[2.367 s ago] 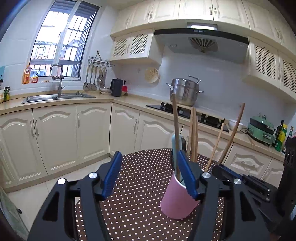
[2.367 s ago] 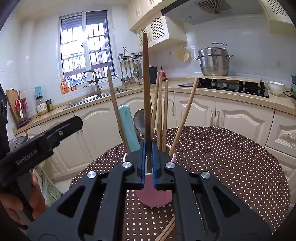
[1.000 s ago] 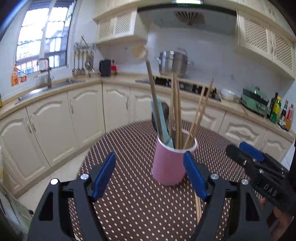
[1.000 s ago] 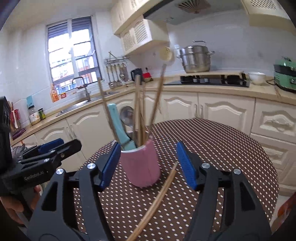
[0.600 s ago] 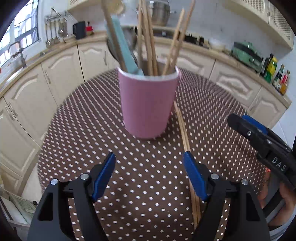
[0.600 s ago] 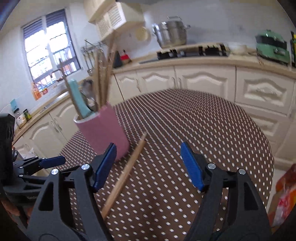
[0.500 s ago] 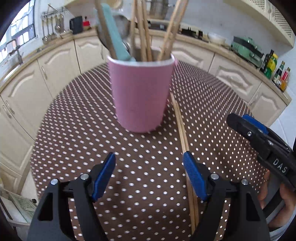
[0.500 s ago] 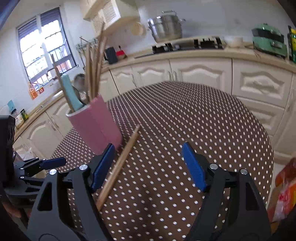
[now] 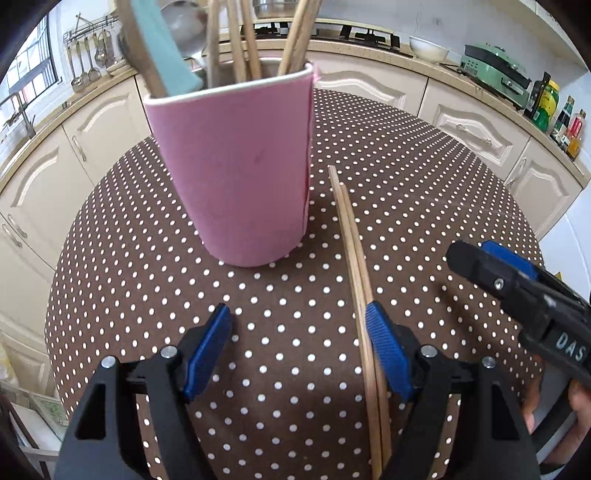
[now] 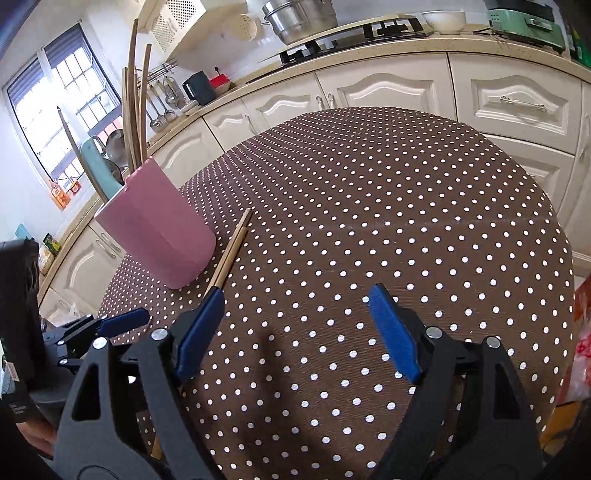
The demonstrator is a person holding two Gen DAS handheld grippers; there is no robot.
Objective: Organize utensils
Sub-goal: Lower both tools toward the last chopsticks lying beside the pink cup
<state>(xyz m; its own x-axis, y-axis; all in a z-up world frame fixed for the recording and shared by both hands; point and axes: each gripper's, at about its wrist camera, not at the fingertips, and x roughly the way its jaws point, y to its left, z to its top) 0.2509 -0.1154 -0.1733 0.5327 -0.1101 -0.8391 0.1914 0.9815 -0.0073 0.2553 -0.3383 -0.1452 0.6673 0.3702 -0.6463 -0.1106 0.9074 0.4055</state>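
1. The left gripper (image 9: 297, 328) hangs low over the table with its ribbed blue pads (image 9: 384, 350) standing apart; nothing is pressed between them.
2. A pair of thin, round wooden chopsticks (image 9: 356, 258) lies flat on the cloth, running away from the left wrist camera. Their near part passes just inside the left gripper's right-hand pad. Whether they touch that pad cannot be told, and their near ends are cut off by the gripper body.
3. The right gripper (image 10: 297, 319) is over bare cloth. Its jaws are opening, with nothing between them. Its left-hand blue pad hides the near stretch of the chopsticks in the right wrist view.
4. The round table (image 10: 406, 192) wears a matte brown woven cloth with regular white dots.
5. Just beside the chopsticks' far ends stands a smooth pink cup (image 9: 240, 166), tapered toward its base, upright.
6. In the cup: several wooden sticks or handles (image 10: 135, 110), a pale teal flat handle (image 9: 159, 44) and a shiny metal spoon-like piece; their tops are cut off in the left wrist view.
7. Far back, cream panelled cabinets (image 10: 391, 88), a steel pot (image 10: 301, 16) on the hob.
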